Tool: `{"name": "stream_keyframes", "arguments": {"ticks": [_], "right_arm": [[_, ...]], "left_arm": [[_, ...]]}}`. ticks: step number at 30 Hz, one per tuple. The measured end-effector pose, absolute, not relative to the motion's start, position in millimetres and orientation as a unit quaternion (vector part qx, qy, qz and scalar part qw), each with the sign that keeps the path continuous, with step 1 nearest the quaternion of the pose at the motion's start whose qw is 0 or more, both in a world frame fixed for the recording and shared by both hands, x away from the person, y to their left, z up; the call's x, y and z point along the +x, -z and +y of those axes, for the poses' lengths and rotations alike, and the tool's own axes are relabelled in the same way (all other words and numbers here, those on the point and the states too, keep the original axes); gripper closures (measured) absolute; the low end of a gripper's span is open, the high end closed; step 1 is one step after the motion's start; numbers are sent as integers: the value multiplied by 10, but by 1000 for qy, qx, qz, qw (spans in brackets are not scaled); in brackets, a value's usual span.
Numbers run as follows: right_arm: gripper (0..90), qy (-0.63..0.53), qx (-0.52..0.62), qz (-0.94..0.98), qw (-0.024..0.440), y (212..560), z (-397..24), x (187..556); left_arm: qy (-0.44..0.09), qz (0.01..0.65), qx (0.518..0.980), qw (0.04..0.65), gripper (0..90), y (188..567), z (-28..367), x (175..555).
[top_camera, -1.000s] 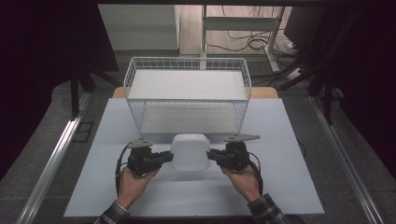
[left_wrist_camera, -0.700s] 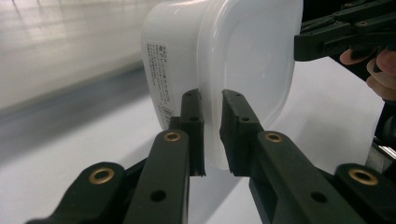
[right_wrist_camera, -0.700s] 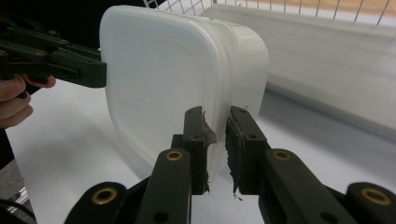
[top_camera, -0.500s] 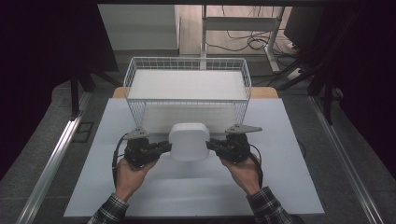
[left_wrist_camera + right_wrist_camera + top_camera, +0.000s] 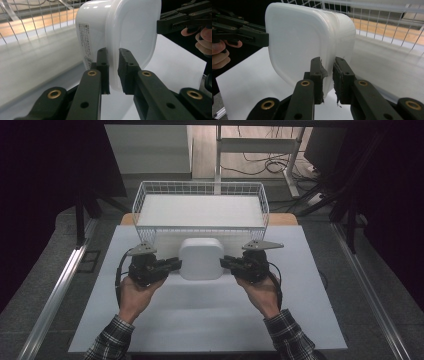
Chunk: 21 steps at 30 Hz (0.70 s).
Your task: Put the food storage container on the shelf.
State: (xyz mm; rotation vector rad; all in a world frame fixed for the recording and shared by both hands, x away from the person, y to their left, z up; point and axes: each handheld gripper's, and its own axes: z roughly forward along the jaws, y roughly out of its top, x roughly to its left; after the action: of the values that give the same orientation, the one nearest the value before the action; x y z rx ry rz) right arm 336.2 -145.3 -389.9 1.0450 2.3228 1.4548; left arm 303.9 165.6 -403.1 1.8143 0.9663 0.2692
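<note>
A white plastic lidded container (image 5: 201,258) hangs above the white table sheet, just in front of the wire basket (image 5: 150,195). My left gripper (image 5: 172,264) is shut on the rim at the container's left side, and my right gripper (image 5: 227,263) is shut on the rim at its right side. In the left gripper view the black pads (image 5: 103,65) pinch the container's (image 5: 120,32) lid edge, with the other gripper at the far side. The right gripper view shows the same hold, my right gripper (image 5: 327,75) clamping the edge of the container (image 5: 297,42).
The white wire basket holds a flat white sheet (image 5: 200,211) on its bottom and stands at the far middle of the table (image 5: 210,320). Metal rails run along both table sides. Cables and a stand lie on the floor behind.
Both grippers have lifted the container off the table and carried it a little toward the basket. The grips look unchanged.
</note>
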Motion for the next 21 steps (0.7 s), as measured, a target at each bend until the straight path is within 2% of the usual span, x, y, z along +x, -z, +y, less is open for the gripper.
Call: {"name": "stream_keyframes", "arguments": {"ticks": [21], "right_arm": [[772,-517,332,777,135,3262,-1281,3568]], "left_arm": [[-147,390,736,534,801,3439,1807,3185]]}}
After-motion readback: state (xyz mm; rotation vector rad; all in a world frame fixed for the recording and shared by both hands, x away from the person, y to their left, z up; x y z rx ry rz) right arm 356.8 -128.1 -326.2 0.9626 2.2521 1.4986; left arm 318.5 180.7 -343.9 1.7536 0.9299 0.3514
